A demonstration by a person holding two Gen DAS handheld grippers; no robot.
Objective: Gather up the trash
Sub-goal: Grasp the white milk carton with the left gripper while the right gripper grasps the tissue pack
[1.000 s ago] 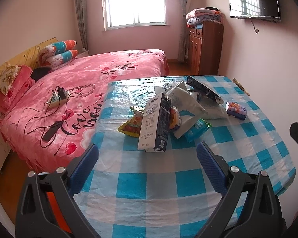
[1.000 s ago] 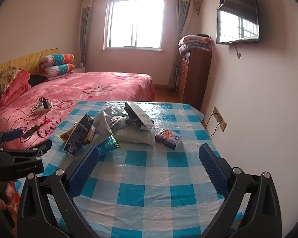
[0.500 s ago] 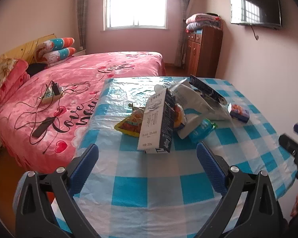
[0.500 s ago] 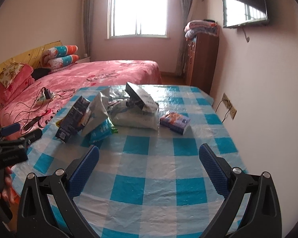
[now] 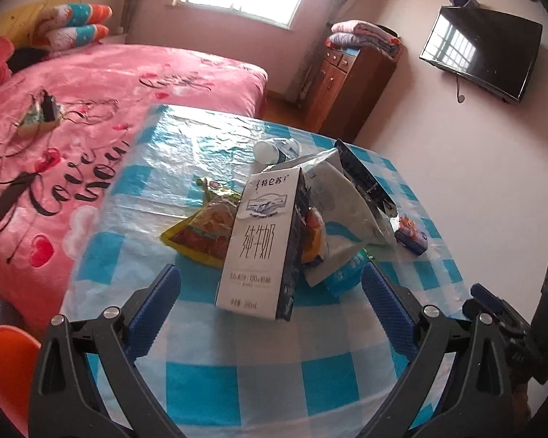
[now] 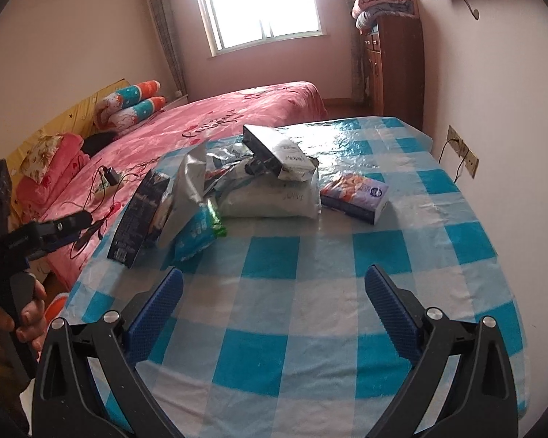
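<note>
— Blue-and-white checked plastic cloth covers the table (image 6: 310, 292). Where does the trash sit?

— Heaped toward the far left part of the table. A milk carton (image 5: 261, 241) stands upright at the near edge of the heap, its white printed face toward the left wrist camera. A yellow snack packet (image 5: 201, 233) lies flat just beside it on the left. A silver foil bag (image 5: 343, 200) leans against the carton's right side, with a teal wrapper (image 5: 347, 273) under its lower edge.

— Anything apart from the heap?

— One small purple box (image 6: 354, 195) lies on its own, just right of a flat white pouch (image 6: 270, 200). A dark-sided box (image 6: 274, 151) rests tilted on top of that pouch. A clear bottle (image 5: 276, 149) lies behind the carton; only its capped end shows, so its condition cannot be confirmed.

— State of the tools?

— Left gripper (image 5: 270, 288): jaws spread wide, nothing between them, the carton directly ahead and apart from both pads. Right gripper (image 6: 274, 292): jaws likewise spread wide, over bare cloth, holding nothing, the heap ahead and to its left. A hand (image 6: 25, 325) grips the left tool's handle at the table's left edge.

— Surroundings?

— A pink bed (image 6: 237, 113) adjoins the table's left side.
</note>
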